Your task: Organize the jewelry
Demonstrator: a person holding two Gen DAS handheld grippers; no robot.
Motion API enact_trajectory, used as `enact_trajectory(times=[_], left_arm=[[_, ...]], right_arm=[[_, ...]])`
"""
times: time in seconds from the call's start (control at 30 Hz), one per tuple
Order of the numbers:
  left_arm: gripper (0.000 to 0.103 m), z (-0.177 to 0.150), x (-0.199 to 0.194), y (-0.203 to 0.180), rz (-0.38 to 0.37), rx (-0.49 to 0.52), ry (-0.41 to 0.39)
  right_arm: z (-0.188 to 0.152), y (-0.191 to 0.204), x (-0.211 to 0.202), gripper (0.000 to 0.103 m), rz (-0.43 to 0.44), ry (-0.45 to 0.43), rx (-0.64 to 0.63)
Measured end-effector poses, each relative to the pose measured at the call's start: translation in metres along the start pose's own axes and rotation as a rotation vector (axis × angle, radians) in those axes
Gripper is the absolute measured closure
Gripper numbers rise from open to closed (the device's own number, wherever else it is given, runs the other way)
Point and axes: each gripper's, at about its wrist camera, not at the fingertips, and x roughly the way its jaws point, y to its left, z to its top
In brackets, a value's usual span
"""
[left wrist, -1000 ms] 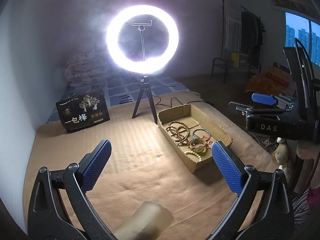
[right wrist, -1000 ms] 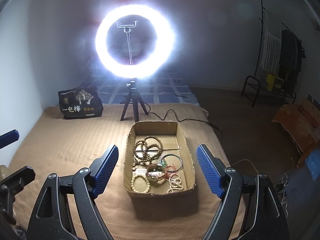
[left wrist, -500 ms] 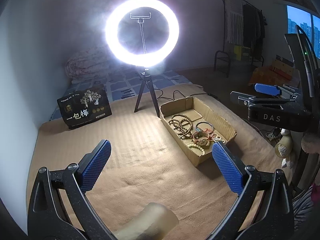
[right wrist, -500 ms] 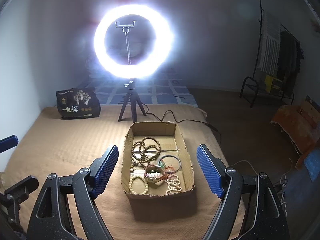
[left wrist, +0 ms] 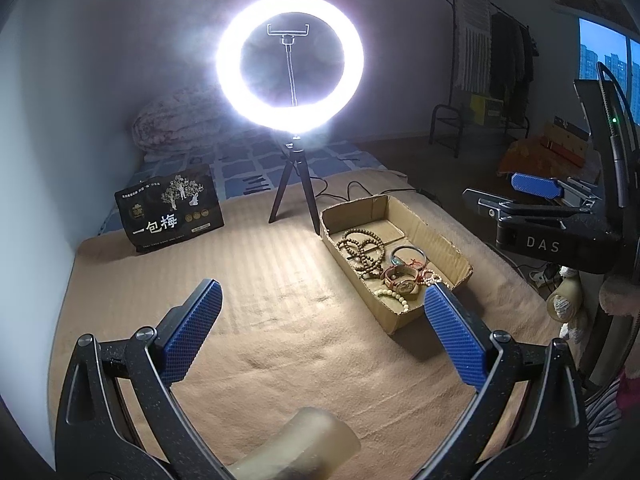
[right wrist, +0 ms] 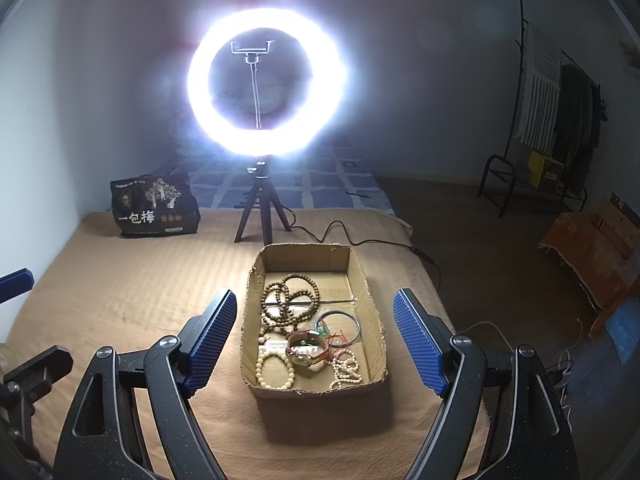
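Note:
An open cardboard box [right wrist: 366,280] [left wrist: 440,236] lies on the tan bed cover. It holds brown bead strings [right wrist: 288,300] [left wrist: 364,246], a thin bangle [right wrist: 340,326], a watch [right wrist: 306,350] [left wrist: 404,280] and cream bead bracelets [right wrist: 276,368]. My right gripper [right wrist: 316,336] is open and empty, hovering above the box's near end; it also shows at the right of the left wrist view [left wrist: 520,196]. My left gripper [left wrist: 324,328] is open and empty over the cover, left of the box.
A lit ring light on a small tripod [right wrist: 260,216] [left wrist: 294,196] stands just behind the box, its cable [right wrist: 360,236] trailing right. A black printed bag [right wrist: 154,210] [left wrist: 170,212] stands at the back left. The bed edge drops off right of the box.
Both grippers have moved forward and slightly lower toward the box, which now looks larger and nearer in both views. Jaws stay open. The jewelry has not moved.

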Motion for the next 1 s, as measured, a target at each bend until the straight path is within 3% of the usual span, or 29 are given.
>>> enact_trajectory(times=[1.0], left_arm=[[0.0,-0.0005,-0.0025,-0.0026,-0.001,-0.004,-0.004]], right_arm=[[-0.0034,0.0021,0.0037,0.022,-0.002,0.012,-0.031]])
